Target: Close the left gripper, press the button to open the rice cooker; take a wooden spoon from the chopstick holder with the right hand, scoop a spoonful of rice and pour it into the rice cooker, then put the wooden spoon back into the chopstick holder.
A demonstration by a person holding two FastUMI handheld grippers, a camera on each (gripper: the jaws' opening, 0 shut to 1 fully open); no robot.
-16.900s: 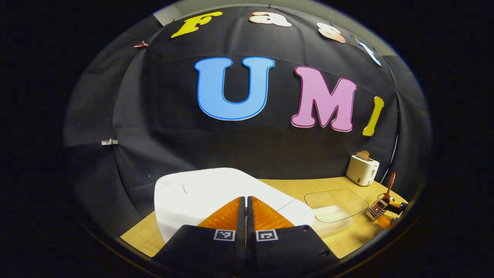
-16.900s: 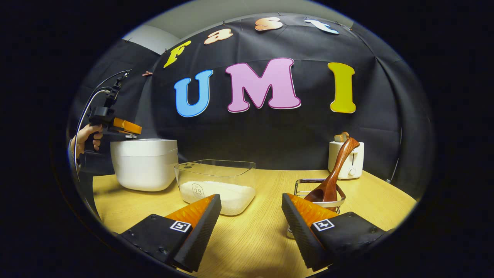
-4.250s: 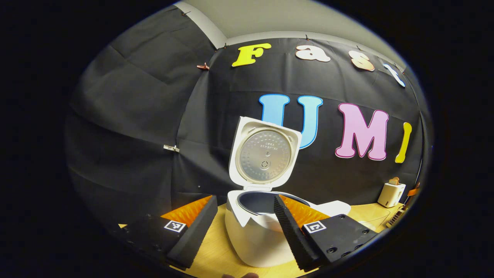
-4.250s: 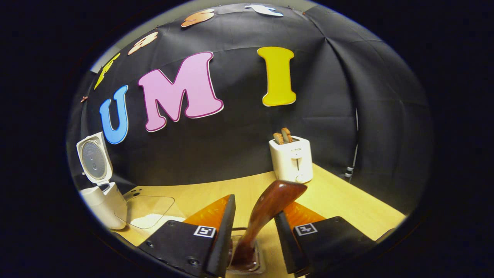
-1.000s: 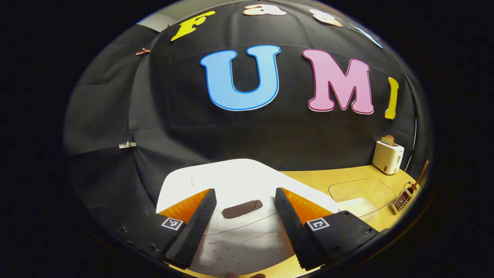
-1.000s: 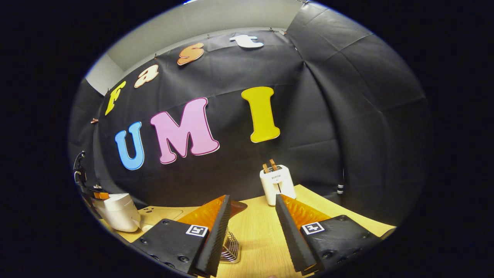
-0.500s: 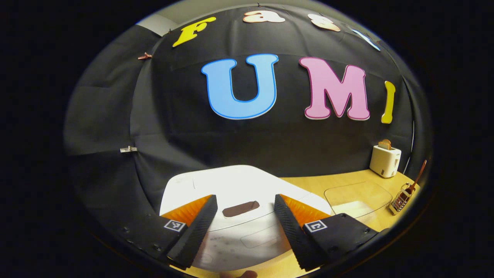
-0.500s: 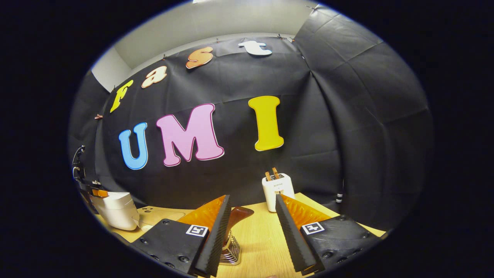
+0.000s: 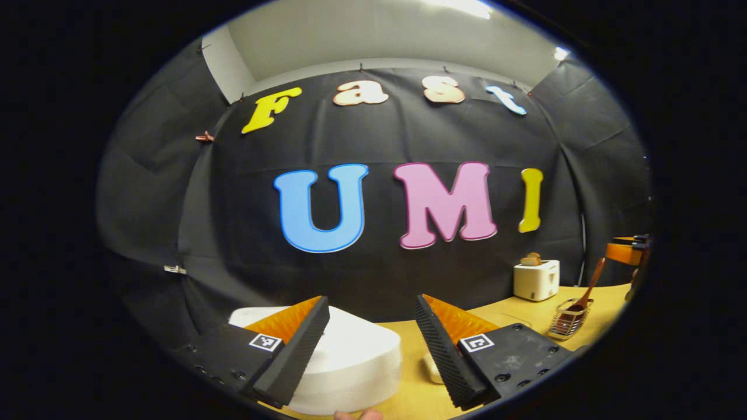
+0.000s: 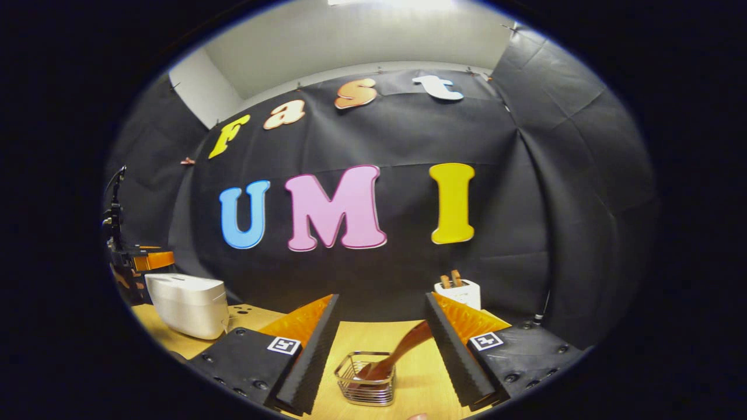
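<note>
The white rice cooker (image 9: 350, 361) sits with its lid shut just below my left gripper (image 9: 369, 309), which is open, empty and raised off it. In the right gripper view the cooker (image 10: 187, 306) stands at the far left, with the left gripper (image 10: 143, 259) above it. The wooden spoon (image 10: 402, 350) leans in the wire chopstick holder (image 10: 366, 379), low between the fingers of my right gripper (image 10: 380, 309), which is open and apart from the spoon. The holder (image 9: 569, 319) with the spoon (image 9: 589, 286) also stands at the right of the left gripper view, under the right gripper (image 9: 624, 254).
A white toaster (image 10: 458, 291) with bread in its slots stands at the back of the wooden table (image 10: 356, 338). A clear rice container (image 10: 242, 315) lies just right of the cooker. The toaster (image 9: 536, 279) is back right in the left gripper view.
My left gripper has lifted up and back off the shut cooker lid. My right gripper has drawn back, so the holder and spoon now sit lower between its fingers. Both stay open.
</note>
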